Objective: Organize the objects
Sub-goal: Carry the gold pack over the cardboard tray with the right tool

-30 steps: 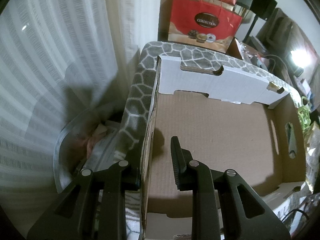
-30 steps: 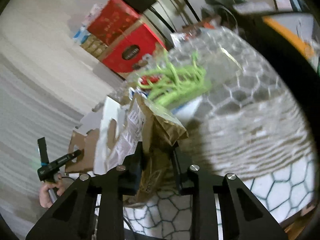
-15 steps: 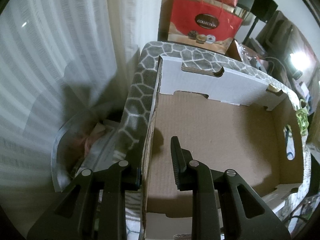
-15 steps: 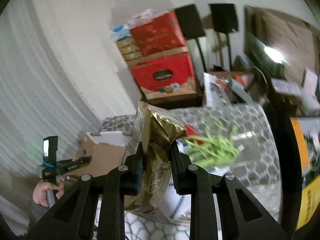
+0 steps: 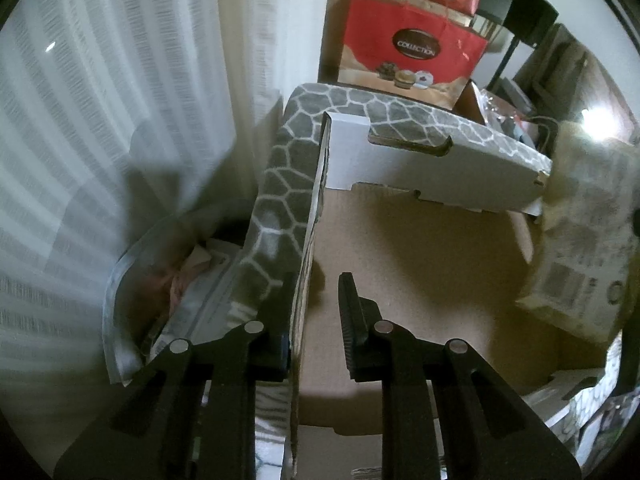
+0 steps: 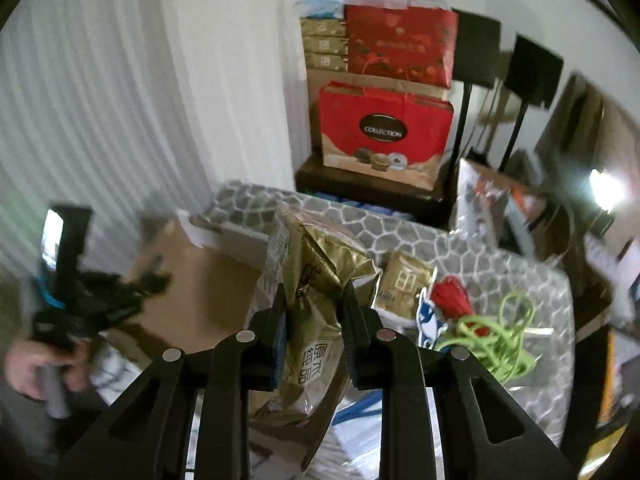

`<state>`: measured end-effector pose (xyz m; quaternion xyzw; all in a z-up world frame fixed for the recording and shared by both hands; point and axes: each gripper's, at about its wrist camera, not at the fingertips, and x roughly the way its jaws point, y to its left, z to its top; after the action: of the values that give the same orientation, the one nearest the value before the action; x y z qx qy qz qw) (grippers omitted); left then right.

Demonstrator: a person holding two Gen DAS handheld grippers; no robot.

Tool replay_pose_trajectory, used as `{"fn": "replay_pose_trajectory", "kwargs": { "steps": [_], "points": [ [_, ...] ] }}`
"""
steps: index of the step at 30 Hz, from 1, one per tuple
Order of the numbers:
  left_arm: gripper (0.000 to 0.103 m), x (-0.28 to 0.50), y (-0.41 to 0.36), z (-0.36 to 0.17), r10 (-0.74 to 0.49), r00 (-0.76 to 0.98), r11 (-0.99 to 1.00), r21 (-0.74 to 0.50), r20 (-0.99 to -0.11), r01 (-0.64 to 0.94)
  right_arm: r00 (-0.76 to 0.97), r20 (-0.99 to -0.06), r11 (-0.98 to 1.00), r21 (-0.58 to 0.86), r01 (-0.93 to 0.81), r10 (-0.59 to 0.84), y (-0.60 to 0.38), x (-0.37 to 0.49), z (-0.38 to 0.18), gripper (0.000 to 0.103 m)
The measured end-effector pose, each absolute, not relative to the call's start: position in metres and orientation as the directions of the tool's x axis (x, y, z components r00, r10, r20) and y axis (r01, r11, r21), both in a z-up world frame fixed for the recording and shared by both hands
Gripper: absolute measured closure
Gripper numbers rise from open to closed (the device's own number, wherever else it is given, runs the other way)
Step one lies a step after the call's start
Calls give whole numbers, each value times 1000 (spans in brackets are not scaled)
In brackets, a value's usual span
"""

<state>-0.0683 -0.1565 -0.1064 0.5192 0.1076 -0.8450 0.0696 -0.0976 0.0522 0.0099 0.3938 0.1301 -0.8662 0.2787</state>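
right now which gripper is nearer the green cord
Right. The right gripper, holding the gold bag, sits just left of the green cord; the left gripper is across the cardboard box, clamped on its far wall.

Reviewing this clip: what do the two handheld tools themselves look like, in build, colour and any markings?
Both the left tool and the right tool are matte black, with two angular arms cut by slot-shaped openings, silver round pins at the pivots, and ribbed inner finger faces. From the right wrist view, the left tool's grip looks grey with a blue band and an upright black block on top. No sleeve shows.
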Motion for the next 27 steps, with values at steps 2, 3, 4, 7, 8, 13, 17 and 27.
{"fn": "replay_pose_trajectory", "kwargs": {
  "steps": [2,3,4,7,8,13,17,27],
  "points": [
    [85,-68,-156,-107,-8,-451,-968,-107,-892,229,-539,-764,-799,-52,600,-354,39,-95,4,79],
    [85,-68,-156,-106,-8,-451,-968,-107,-893,229,-545,-761,-790,-71,609,-352,33,-92,3,77],
    [85,-68,-156,-106,-9,-451,-968,-106,-893,229,-545,-761,-784,-77,615,-353,29,-90,3,76],
    [85,-68,-155,-106,-6,-451,-967,-110,-893,231,-485,-764,-750,-2,661,-426,18,-85,6,70],
    [85,-68,-156,-107,-3,-451,-966,-114,-893,232,-452,-765,-735,40,677,-458,15,-85,8,68],
    [85,-68,-160,-107,17,-453,-961,-139,-891,238,-318,-753,-671,214,710,-576,7,-86,13,58],
    [85,-69,-163,-108,26,-454,-960,-149,-891,238,-241,-729,-642,337,689,-640,13,-94,9,57],
    [86,-69,-163,-108,23,-454,-961,-144,-890,235,-261,-768,-700,315,641,-584,16,-117,-11,56]
  ]
}}
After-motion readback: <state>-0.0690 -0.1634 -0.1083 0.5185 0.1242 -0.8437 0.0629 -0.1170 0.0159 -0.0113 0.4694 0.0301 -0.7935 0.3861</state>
